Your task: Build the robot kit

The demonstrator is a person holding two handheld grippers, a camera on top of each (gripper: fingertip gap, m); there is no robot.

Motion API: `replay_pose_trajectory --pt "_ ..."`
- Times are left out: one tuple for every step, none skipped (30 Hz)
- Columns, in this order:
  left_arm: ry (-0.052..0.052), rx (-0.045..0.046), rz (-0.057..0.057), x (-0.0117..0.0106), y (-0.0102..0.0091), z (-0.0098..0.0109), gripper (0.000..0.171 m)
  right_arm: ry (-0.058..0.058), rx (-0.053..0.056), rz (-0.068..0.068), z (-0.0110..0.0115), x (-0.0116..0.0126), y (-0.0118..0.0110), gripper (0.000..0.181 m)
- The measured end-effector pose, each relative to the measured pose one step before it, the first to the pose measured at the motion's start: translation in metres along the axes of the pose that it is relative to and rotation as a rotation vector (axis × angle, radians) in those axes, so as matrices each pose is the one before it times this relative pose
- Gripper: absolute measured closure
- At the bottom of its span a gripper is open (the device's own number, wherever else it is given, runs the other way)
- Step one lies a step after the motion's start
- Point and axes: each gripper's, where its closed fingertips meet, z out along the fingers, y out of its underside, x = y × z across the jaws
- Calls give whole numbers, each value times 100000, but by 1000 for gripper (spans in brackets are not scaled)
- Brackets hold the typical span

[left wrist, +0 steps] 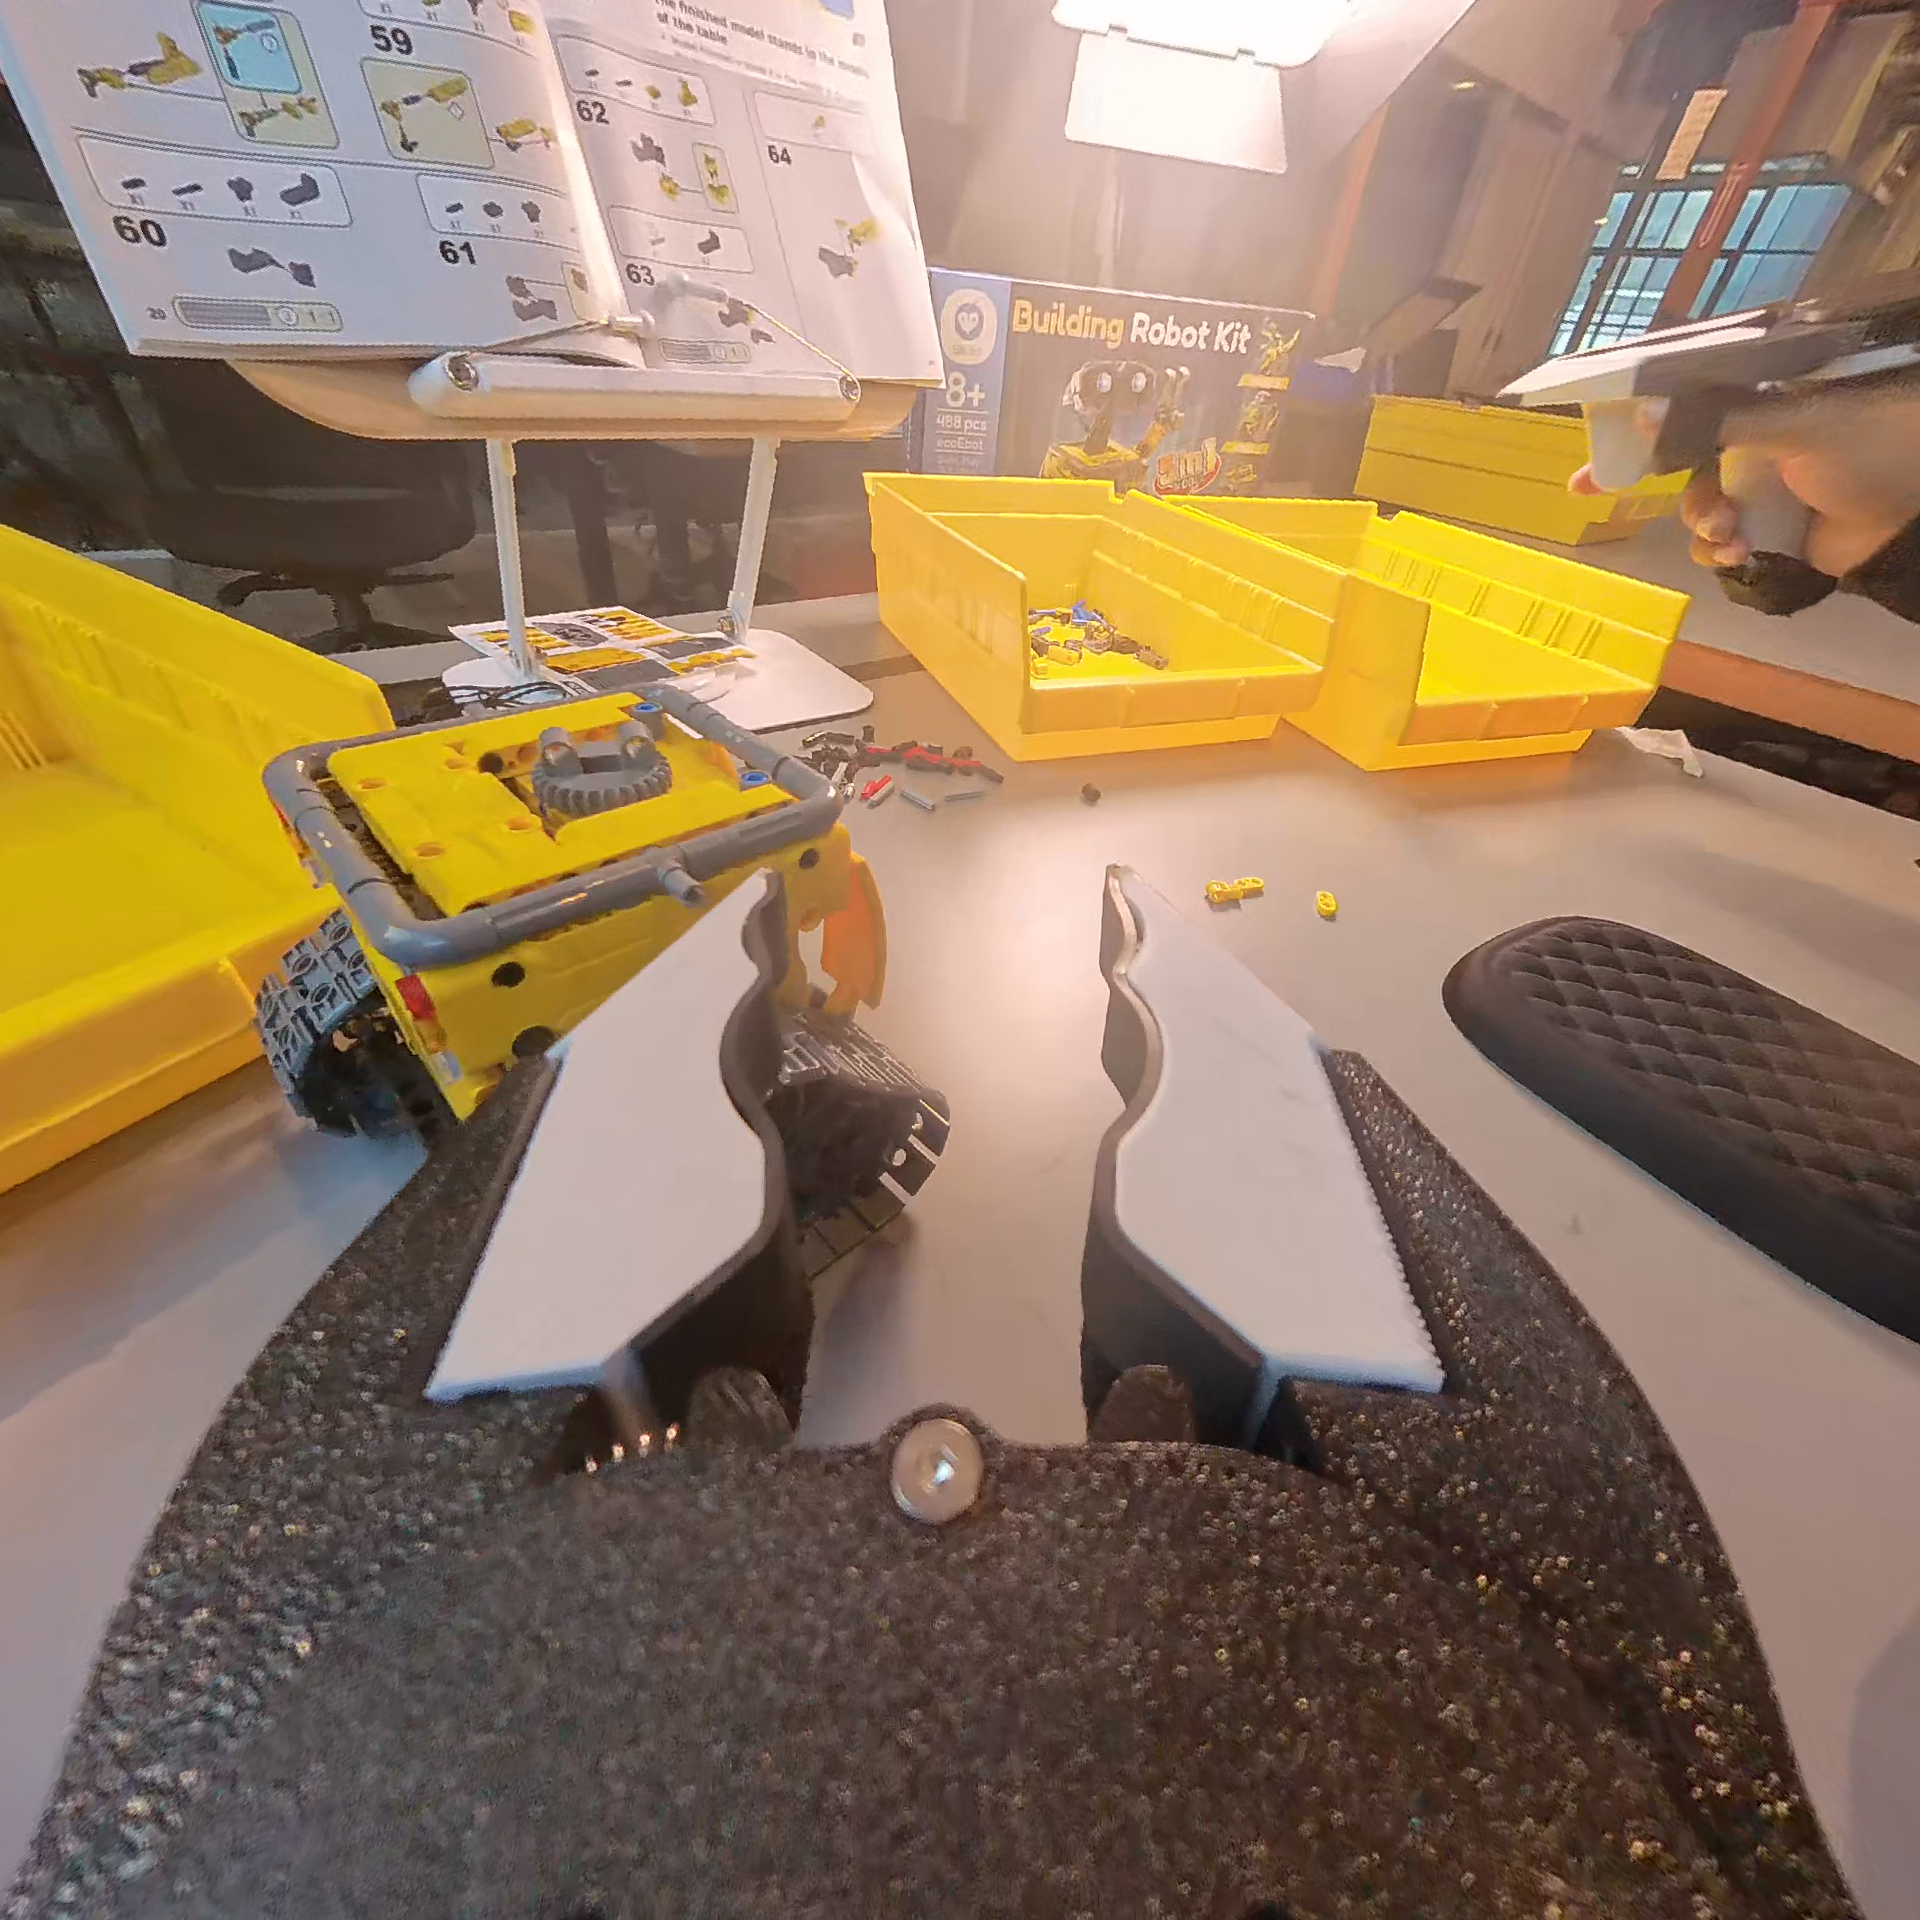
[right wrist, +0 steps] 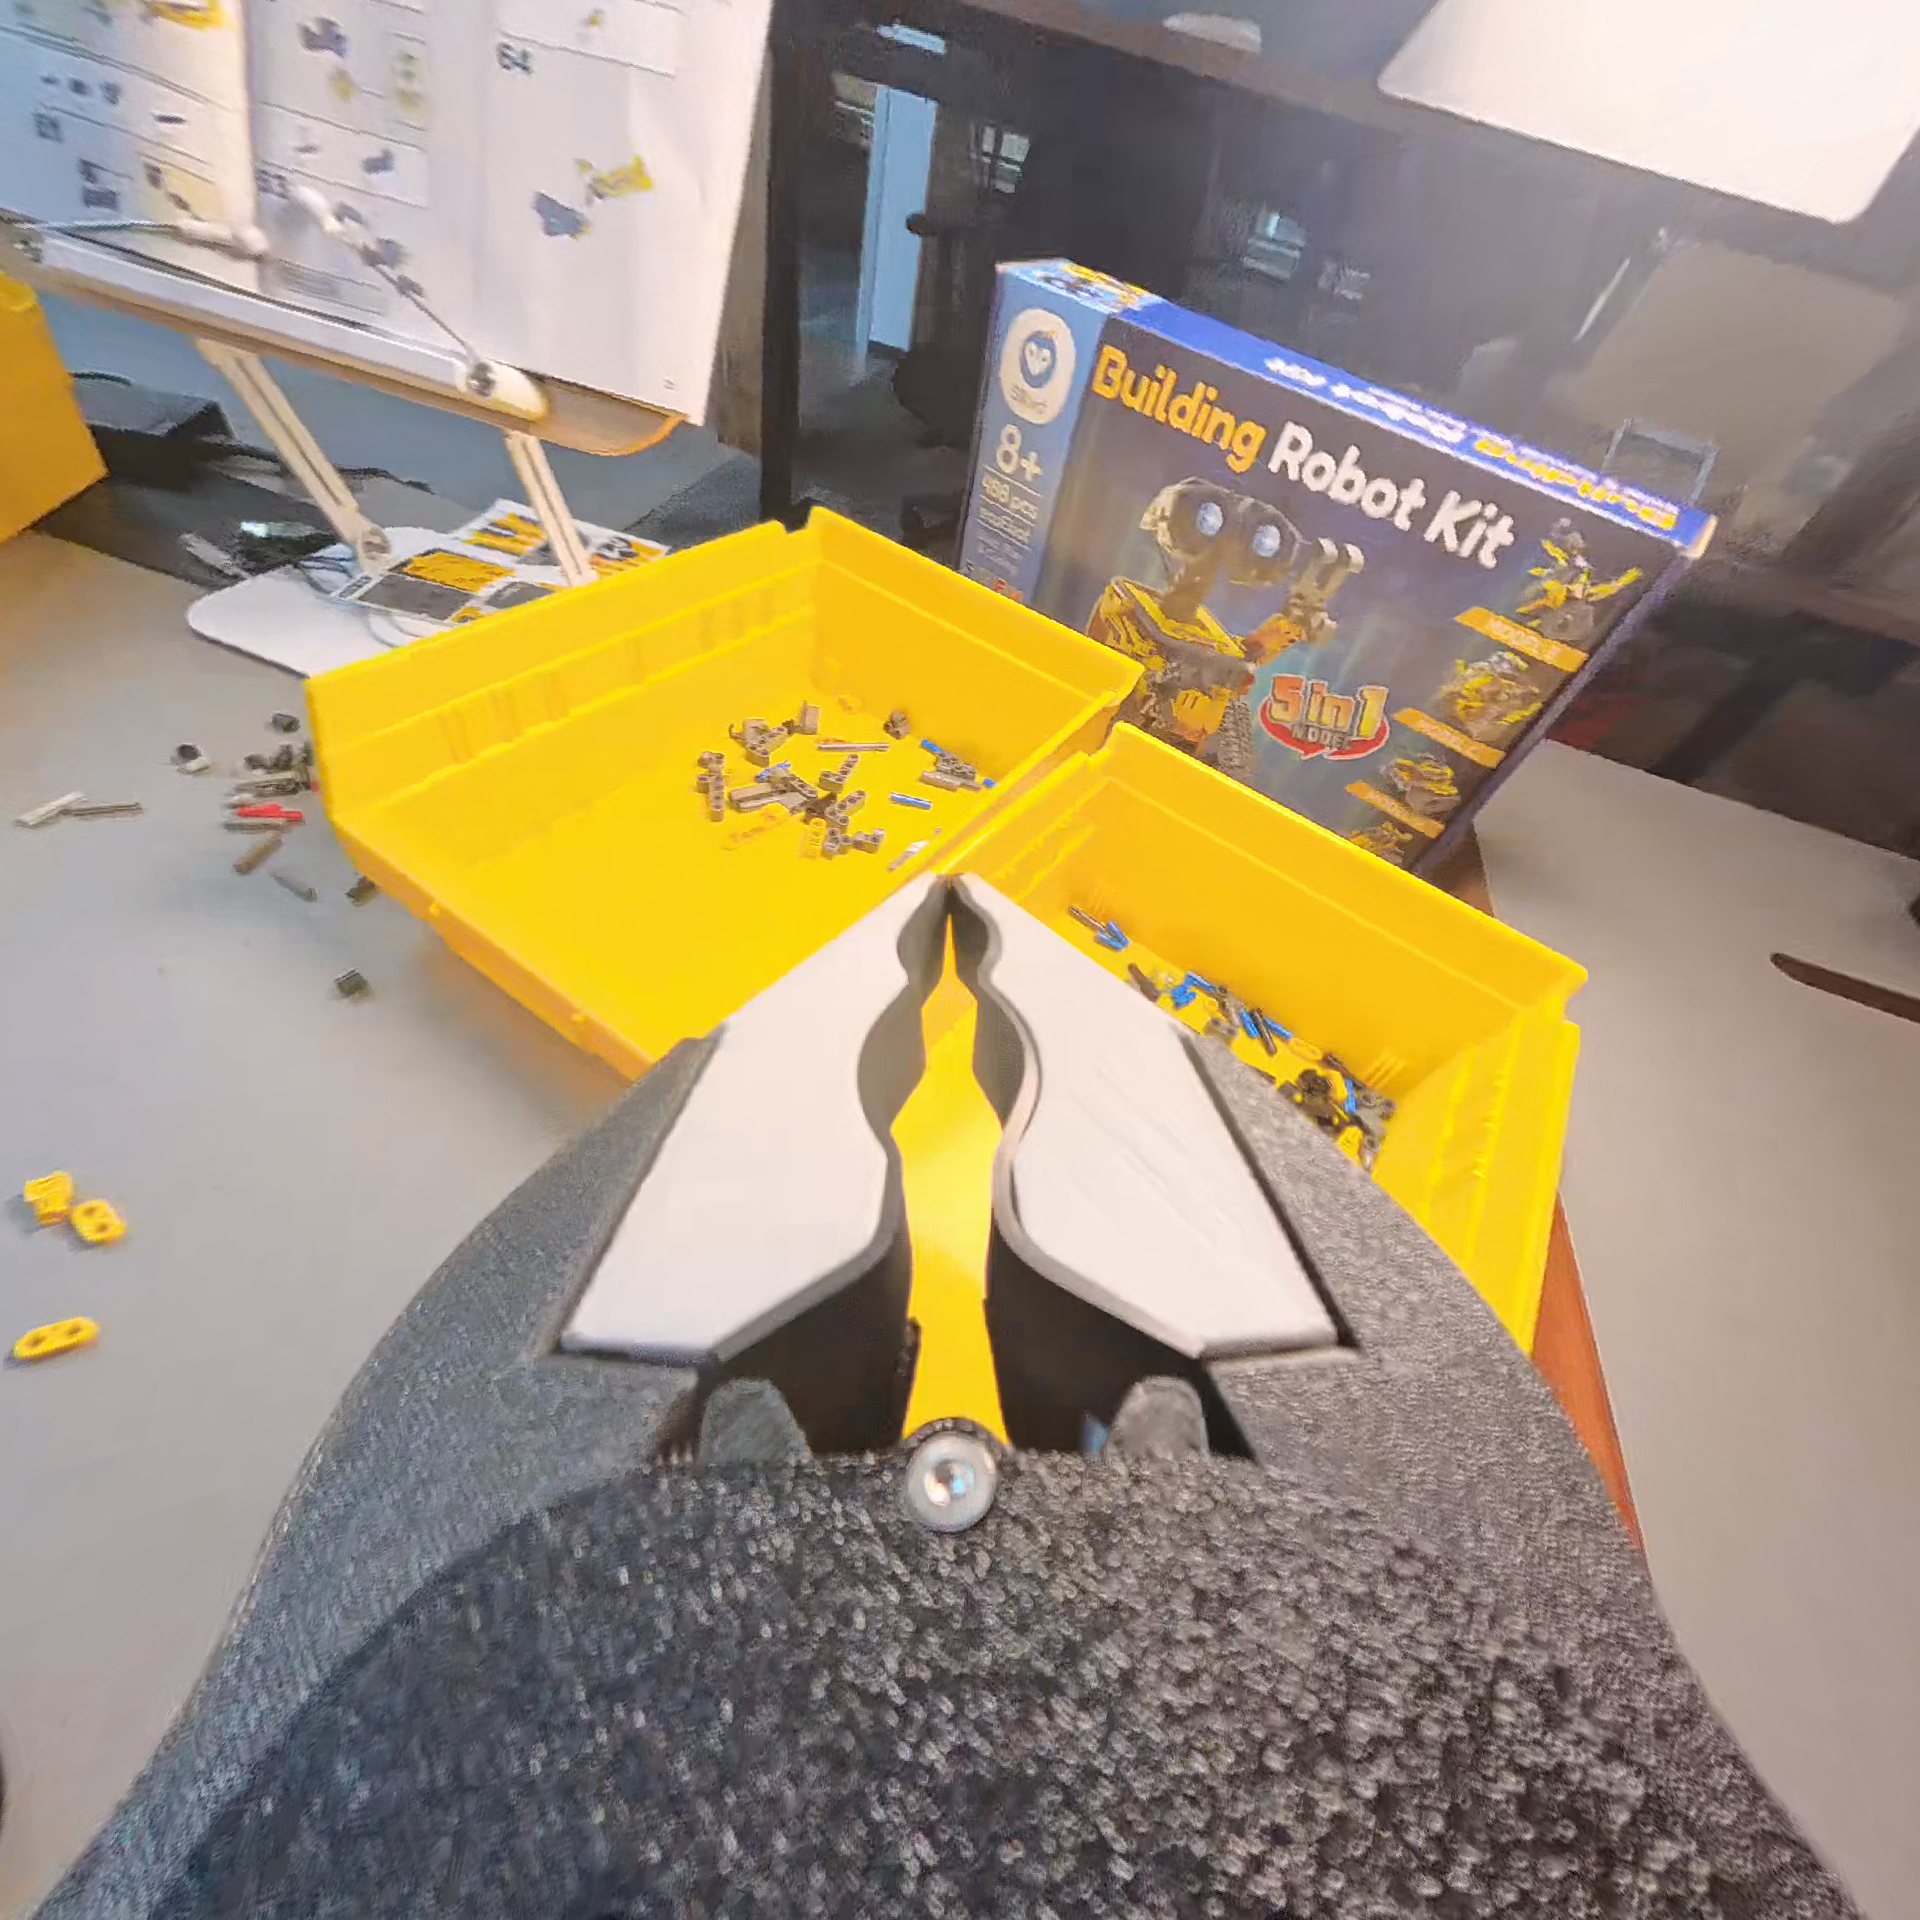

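Fingers of the left gripper (left wrist: 940, 914) gape empty beside the model (left wrist: 540, 883); right gripper (right wrist: 951, 894), closed on nothing, hangs over the bins (right wrist: 499, 790).

The tracked model (left wrist: 540, 894) stands on the table (left wrist: 1039, 935), with a large bin (left wrist: 125, 831) to its left and the booklet stand (left wrist: 623, 395) behind it. Loose pieces (left wrist: 894, 764) lie between the stand's base and two side-by-side bins (right wrist: 582, 790), each holding small parts. The kit box (right wrist: 1320, 582) stands behind them, apparently touching. A padded rest (left wrist: 1704, 1091) lies at right.
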Motion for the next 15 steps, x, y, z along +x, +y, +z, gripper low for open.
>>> replay_pose_trajectory --pt "98 -223 418 69 45 21 112 986 -1565 3338 639 992 347 181" --pt "72 -198 393 47 40 19 112 555 -1206 3078 624 768 224 181" --pt "107 -128 239 36 19 8 112 222 -702 1667 588 572 86 179" --pt "21 -3 62 8 1 2 112 1057 -1376 721 601 585 94 169" --pt "0 51 -156 -20 11 0 112 807 -2498 -453 618 471 207 160" --pt "79 -10 -361 -25 7 -1 112 811 -2489 -944 593 419 174 155" --pt "181 -142 -390 -24 21 18 112 1391 -1528 -844 534 473 16 152" --pt "244 -268 -245 2 49 25 112 1034 -1502 -535 489 420 17 152" --pt "230 -348 -91 27 52 35 112 -144 -2235 109 514 258 121 150" --pt "132 -332 58 22 61 41 112 -548 -2505 714 531 200 175 148" --pt "38 -293 151 13 57 36 112 -449 -2794 370 551 203 233 147" --pt "26 -218 49 14 38 19 112 -238 -3201 -652 609 198 327 146" --pt "-59 -106 -111 -26 20 19 112 1158 -3096 -1636 662 424 353 145" --pt "51 -74 -260 -28 14 6 112 1636 -3148 -2040 760 512 449 146" --pt "14 -12 -374 -35 5 9 112 -74 -3955 -609 896 271 632 146"
